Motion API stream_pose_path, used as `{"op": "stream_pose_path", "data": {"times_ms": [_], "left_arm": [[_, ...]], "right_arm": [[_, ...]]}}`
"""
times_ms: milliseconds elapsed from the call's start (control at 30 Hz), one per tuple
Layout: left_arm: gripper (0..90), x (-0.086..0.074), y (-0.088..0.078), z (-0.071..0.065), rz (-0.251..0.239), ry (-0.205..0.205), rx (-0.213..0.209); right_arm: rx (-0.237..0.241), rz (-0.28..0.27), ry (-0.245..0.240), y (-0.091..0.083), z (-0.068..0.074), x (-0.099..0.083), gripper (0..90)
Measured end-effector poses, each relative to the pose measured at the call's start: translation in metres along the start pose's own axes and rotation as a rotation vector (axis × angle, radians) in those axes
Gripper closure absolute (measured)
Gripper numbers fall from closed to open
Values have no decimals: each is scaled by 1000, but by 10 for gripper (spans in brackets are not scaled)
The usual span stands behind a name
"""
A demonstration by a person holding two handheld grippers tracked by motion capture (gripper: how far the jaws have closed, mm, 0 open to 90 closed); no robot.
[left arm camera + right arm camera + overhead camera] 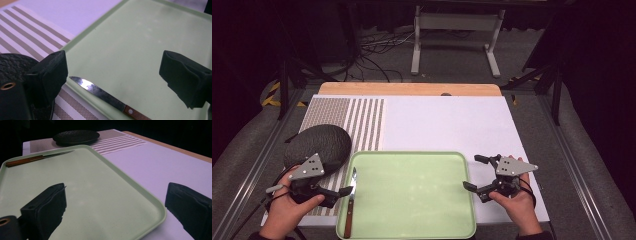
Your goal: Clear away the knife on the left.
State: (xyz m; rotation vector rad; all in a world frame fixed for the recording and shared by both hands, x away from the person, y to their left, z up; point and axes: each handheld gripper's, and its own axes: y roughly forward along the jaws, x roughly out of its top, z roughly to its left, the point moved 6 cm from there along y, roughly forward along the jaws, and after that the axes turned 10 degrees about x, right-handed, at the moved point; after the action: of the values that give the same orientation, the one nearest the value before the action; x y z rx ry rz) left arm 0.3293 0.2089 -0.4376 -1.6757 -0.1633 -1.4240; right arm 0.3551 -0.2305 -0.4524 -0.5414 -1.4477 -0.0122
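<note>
Holding both tools low, you keep them at the two sides of the green tray (412, 165), probably to be ready for it. Your left tool (346, 191), at 9 o'clock of the tray, has its jaws wide apart and grips nothing; the knife (350, 202) lies just beside it along the tray's left rim, blade toward 12 o'clock. Your right tool (475, 173), at 3 o'clock, is also wide open and empty. A dark round object (318, 145) rests on the striped mat (364, 125) of the surface, near 10 o'clock.

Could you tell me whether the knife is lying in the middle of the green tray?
No, the knife lies along the left edge of the green tray, beside the left hand-held gripper, and the tray's middle is bare.
</note>
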Motion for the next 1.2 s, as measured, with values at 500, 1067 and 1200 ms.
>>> {"op": "stream_pose_path", "data": {"times_ms": [500, 1067, 1200], "left_arm": [[77, -14, -7, 14, -205, -67, 46], [77, -41, -10, 28, -247, -87, 88], [78, -53, -8, 33, -227, -102, 105]], "right_arm": [[-2, -15, -2, -3, -1, 0, 42], [2, -28, -4, -5, -3, -3, 40], [-3, -29, -3, -6, -4, -4, 40]]}}
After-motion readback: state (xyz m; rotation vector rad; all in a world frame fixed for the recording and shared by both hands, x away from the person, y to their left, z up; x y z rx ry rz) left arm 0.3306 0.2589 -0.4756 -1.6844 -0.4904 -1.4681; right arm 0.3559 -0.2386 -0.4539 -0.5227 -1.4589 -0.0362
